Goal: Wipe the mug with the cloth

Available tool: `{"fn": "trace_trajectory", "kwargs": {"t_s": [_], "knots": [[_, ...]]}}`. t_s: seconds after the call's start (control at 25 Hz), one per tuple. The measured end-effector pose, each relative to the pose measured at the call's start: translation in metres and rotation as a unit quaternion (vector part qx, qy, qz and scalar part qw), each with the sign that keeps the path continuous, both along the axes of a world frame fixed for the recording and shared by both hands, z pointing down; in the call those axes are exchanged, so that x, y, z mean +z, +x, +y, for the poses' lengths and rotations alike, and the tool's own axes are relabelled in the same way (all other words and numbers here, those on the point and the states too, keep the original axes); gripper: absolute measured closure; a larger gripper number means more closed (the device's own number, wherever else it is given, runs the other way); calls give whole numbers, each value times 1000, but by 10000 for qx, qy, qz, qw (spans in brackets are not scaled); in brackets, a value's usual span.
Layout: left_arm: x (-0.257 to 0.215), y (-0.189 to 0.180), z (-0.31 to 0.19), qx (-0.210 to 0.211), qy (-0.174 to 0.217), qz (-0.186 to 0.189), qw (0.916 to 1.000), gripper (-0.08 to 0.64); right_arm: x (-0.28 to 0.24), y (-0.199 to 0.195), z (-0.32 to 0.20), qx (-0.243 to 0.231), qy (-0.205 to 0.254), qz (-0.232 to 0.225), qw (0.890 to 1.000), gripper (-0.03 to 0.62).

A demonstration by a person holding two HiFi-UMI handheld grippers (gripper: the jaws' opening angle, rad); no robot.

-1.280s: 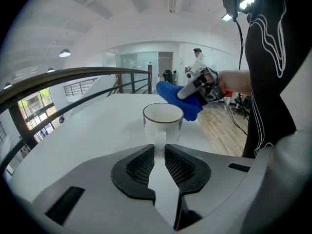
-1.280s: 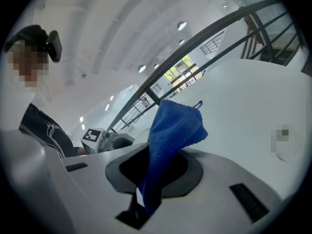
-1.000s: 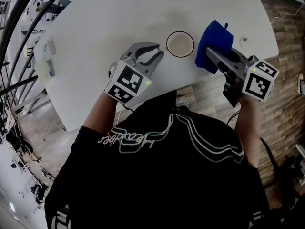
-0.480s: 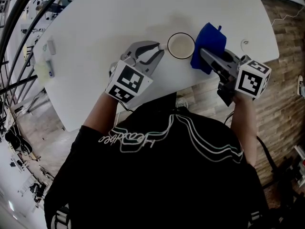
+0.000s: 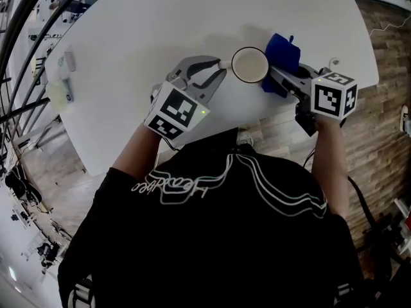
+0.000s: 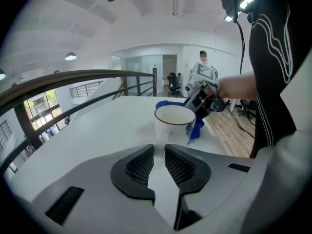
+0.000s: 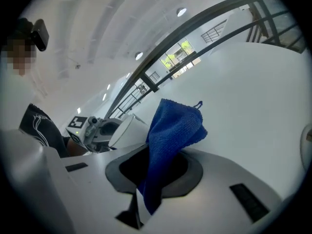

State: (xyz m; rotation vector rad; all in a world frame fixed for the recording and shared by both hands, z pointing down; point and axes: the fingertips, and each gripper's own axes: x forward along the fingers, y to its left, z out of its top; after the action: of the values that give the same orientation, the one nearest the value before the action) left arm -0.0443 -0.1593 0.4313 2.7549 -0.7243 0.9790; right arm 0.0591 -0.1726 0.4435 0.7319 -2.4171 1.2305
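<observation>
A white mug [image 5: 249, 65] with a dark rim stands upright near the front edge of the white table [image 5: 160, 24]. My left gripper [image 5: 218, 67] reaches it from the left, shut on the mug's handle [image 6: 158, 150]. Between the jaws of my right gripper [image 5: 277, 74], which is shut on it, sticks up a blue cloth [image 5: 283, 54]. The cloth lies against the mug's right side. In the right gripper view the cloth [image 7: 173, 133] fills the space between the jaws, with the mug [image 7: 123, 129] just left of it.
Small pale items [image 5: 63, 77] lie at the table's far left edge. A little object [image 5: 332, 61] sits near the right corner. The table's front edge runs just under both grippers, with wooden floor [image 5: 385, 140] beyond. A dark railing [image 5: 26, 37] curves past the left side.
My right gripper has carried the blue cloth leftward from beside the mug until it touches the mug's right side. The left gripper and mug have barely shifted.
</observation>
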Motion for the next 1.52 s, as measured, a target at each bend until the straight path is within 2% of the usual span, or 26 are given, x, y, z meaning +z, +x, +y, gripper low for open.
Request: {"fn": "trace_trajectory", "kwargs": {"t_s": [0.12, 0.2, 0.4, 0.6, 0.88, 1.04, 1.52], "knots": [[0, -2, 0, 31, -15, 28, 10000, 488, 9, -5, -1, -239, -79, 321, 9992, 541], [0, -2, -1, 48, -21, 52, 10000, 488, 10, -5, -2, -292, -130, 327, 9990, 541], [0, -2, -2, 53, 14, 89, 9999, 488, 4, 4, -2, -272, -148, 111, 9995, 541], [2, -5, -12, 17, 73, 86, 9999, 488, -29, 22, -17, -28, 113, -538, 9985, 541], [3, -4, -31, -68, 119, 91, 9999, 488, -63, 20, -26, -229, 407, -1137, 9924, 541], [4, -2, -44, -54, 135, 112, 9998, 488, -66, 10, -26, -482, 479, -1174, 9908, 541], [11, 5, -63, -107, -96, 361, 9992, 488, -60, -3, -37, -749, 411, -1331, 9874, 541]]}}
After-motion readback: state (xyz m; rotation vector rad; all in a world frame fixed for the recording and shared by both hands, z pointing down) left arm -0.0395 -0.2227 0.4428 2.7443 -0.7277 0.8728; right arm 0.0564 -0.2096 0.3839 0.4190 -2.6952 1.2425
